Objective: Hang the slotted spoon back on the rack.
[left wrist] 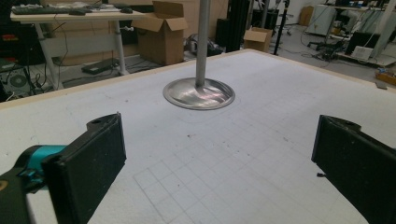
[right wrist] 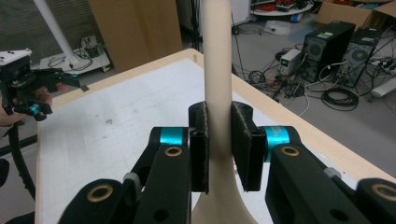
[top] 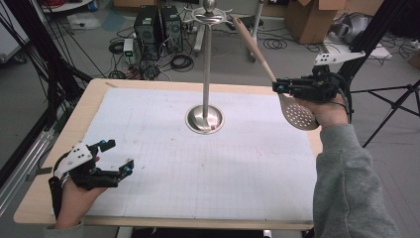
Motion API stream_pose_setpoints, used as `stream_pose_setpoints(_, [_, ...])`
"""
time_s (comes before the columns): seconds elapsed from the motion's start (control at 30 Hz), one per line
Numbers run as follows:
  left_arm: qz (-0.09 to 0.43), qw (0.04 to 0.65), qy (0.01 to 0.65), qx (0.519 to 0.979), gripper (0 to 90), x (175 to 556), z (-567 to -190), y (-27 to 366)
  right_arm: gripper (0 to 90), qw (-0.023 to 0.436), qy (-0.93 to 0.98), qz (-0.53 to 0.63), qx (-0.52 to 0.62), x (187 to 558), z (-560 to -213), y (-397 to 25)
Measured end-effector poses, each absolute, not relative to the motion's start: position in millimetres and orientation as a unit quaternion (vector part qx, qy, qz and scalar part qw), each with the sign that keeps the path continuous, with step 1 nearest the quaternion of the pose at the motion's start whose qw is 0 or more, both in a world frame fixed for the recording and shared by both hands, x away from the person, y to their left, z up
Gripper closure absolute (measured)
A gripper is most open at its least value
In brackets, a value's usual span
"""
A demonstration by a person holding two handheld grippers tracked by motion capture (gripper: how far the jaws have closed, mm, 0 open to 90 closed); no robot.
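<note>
A beige slotted spoon (top: 300,113) hangs in the air over the table's right edge, its perforated bowl low and its long handle (top: 252,43) slanting up toward the top of a steel stand (top: 207,64). My right gripper (top: 280,86) is shut on the spoon's neck; in the right gripper view the handle (right wrist: 217,70) rises between the two pads (right wrist: 201,144). The stand has a round base (top: 204,119) mid-table and hooks at its top. My left gripper (top: 119,154) rests open near the table's front left; its jaws stand wide apart around bare mat, with the stand's base (left wrist: 199,93) ahead.
A white gridded mat (top: 198,158) covers the wooden table (top: 94,94). Beyond the far edge are computer towers (top: 157,25), cables and cardboard boxes (top: 312,20) on the floor. Tripod legs (top: 396,104) stand to the right.
</note>
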State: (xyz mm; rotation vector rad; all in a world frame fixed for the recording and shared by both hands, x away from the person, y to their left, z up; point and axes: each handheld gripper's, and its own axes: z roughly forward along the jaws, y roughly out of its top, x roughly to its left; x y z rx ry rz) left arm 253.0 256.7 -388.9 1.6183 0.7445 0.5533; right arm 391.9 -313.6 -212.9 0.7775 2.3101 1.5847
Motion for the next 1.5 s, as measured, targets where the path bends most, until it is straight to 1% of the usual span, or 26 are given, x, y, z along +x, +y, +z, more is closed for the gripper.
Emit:
stream_pose_setpoints(0.57, [0.239, 0.597, 0.321, 0.695, 3.3, 252.2, -388.9, 259.3, 78.0, 0.111, 0.795, 0.535, 0.265, 398.4, -217.6, -304.9])
stream_pose_setpoints(1.5, [0.236, 0.597, 0.321, 0.697, 3.2, 251.5, -389.6, 258.1, 78.1, 0.102, 0.814, 0.506, 0.265, 408.8, -229.1, -276.8])
